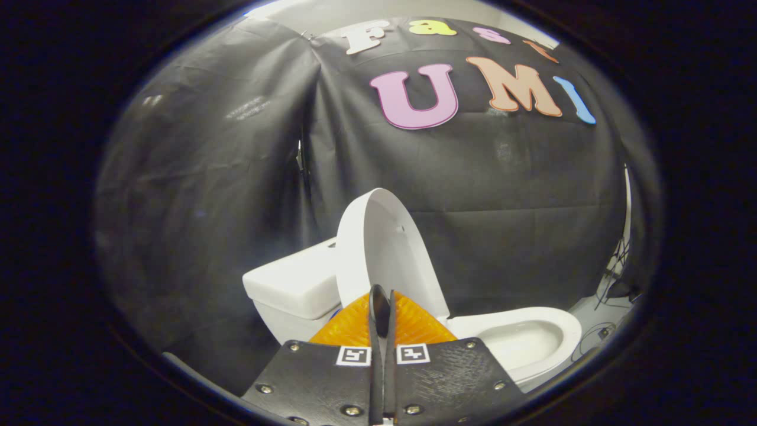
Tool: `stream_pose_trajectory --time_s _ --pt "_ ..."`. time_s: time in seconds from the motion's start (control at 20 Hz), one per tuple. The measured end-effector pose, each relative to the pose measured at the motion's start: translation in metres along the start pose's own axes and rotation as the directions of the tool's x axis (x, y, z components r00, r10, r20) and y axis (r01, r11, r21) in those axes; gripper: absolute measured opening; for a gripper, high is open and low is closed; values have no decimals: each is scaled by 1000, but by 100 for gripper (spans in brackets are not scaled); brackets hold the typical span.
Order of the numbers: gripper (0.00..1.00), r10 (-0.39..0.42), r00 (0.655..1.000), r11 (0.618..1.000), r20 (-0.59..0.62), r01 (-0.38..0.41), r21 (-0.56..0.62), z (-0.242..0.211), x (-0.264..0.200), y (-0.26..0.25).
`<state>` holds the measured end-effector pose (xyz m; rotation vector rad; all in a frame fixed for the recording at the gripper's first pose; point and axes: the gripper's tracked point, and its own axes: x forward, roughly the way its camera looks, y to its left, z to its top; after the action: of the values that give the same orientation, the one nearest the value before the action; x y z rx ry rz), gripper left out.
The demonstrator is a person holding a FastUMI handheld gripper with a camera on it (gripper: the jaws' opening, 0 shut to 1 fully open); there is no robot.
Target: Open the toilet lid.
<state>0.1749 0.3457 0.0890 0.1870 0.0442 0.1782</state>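
Gripper (383, 296) fingers pressed together, nothing between them. White toilet lid (384, 254) stands raised just ahead of the fingertips, leaning back toward the tank (293, 284). Open bowl (526, 340) sits to the right, black cloth wall behind.

My gripper (383, 307) sits low in the frame's centre: two dark textured plates studded with round metal screws, each carrying a small square black-and-white marker, and ribbed finger pads (355, 325) pressed together.
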Motion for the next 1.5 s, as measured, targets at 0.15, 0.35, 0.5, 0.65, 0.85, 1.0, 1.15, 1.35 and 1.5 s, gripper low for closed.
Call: stream_pose_trajectory --time_s 0.15,0.35,0.5,0.65,0.85,1.0,1.15,1.35,1.5 --pt "2 9 1000 1000 10 -9 23 -1 4 -1" --pt "2 22 1000 999 7 -23 39 -1 3 -1" --pt "18 83 997 993 -2 -82 80 -7 1 8" --pt "34 70 997 995 29 -72 76 1 -4 0" --pt "75 -3 997 997 75 -2 72 15 -18 -27" --pt "100 -14 992 994 123 1 110 27 -24 -34" --pt "100 -15 985 995 174 -3 101 42 -33 -34" --pt "100 -37 955 992 295 1 123 75 -51 -47" --pt "100 -112 941 988 319 71 138 79 -61 -72"
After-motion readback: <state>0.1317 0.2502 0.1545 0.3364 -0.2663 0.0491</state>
